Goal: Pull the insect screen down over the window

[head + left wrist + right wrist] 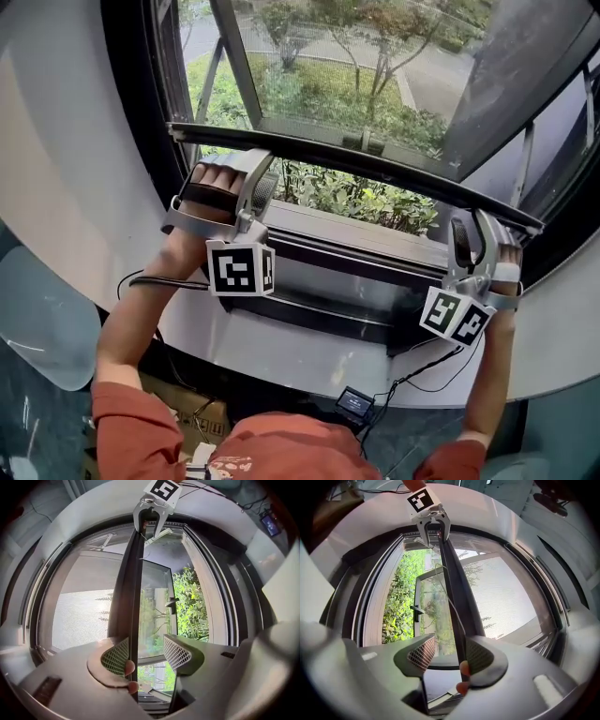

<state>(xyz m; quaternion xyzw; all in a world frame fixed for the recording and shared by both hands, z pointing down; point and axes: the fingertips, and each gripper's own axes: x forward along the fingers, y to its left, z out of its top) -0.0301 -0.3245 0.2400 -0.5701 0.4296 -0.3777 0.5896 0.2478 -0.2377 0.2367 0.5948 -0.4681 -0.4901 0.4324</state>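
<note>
The insect screen's dark bottom bar runs across the window, with grey mesh behind it. My left gripper is at the bar's left end. In the left gripper view it is open, the bar passing between the jaws against the left pad, fingertips showing beside it. My right gripper is at the bar's right end. It is open too, the bar lying along its right pad and clear of the left pad. Each gripper shows at the far end of the bar in the other's view.
The window sill lies just below the bar. A glass casement with a dark handle stands open outward over green bushes. Cables and a small black device hang below the curved white ledge.
</note>
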